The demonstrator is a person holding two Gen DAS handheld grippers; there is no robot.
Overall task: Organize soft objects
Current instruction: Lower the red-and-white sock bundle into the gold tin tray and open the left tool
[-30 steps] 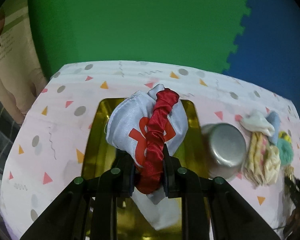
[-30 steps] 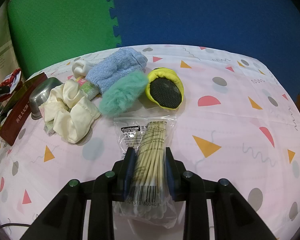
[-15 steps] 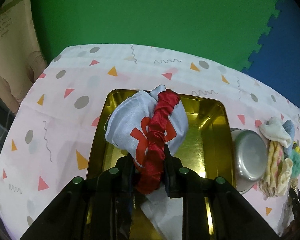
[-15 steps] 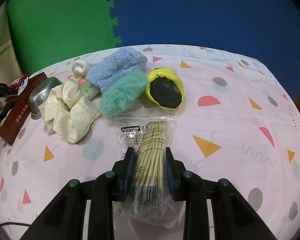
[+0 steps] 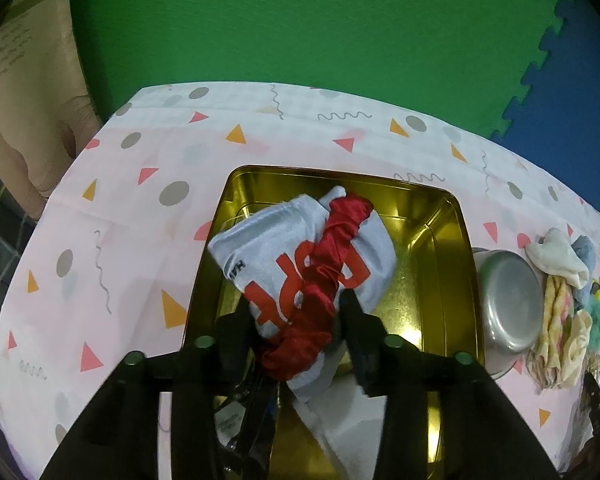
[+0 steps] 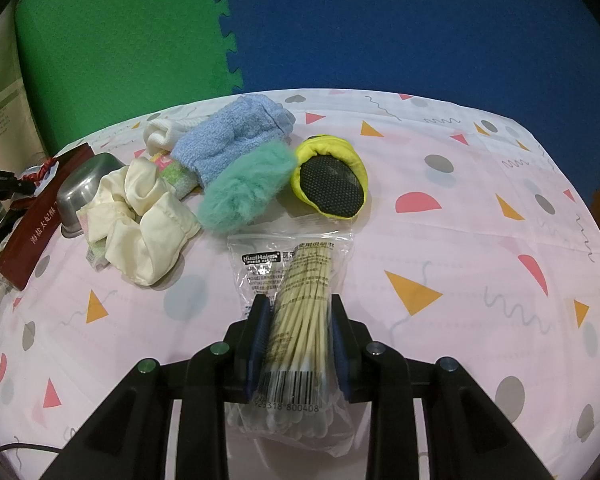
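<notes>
So the left hand-held gripper [image 5: 296,316] just let its fingers spread. A second ago they were pinched tight on the bundle [image 5: 304,268], a white cloth with a red scrunchie round it; now there's a gap on both sides and the bundle sits loose between them, down in the gold tin [image 5: 440,240]. It also came in lower over the tin than before. I'd call that one delivered, so next is probably backing out and going for the rest.

The right hand-held gripper [image 6: 299,336] hasn't budged, clamped on the swab bag [image 6: 296,280] lying on the desk [image 6: 480,260].

The pile's at 10 to 12 o'clock from that bag: cream scrunchie [image 6: 140,216], teal puff [image 6: 246,186], blue cloth [image 6: 228,142], yellow pad [image 6: 332,178], plus a steel bowl [image 6: 82,192] just beside the tin.

The desk has a pink cloth with triangles and dots. Green and blue foam mats on the floor behind.
</notes>
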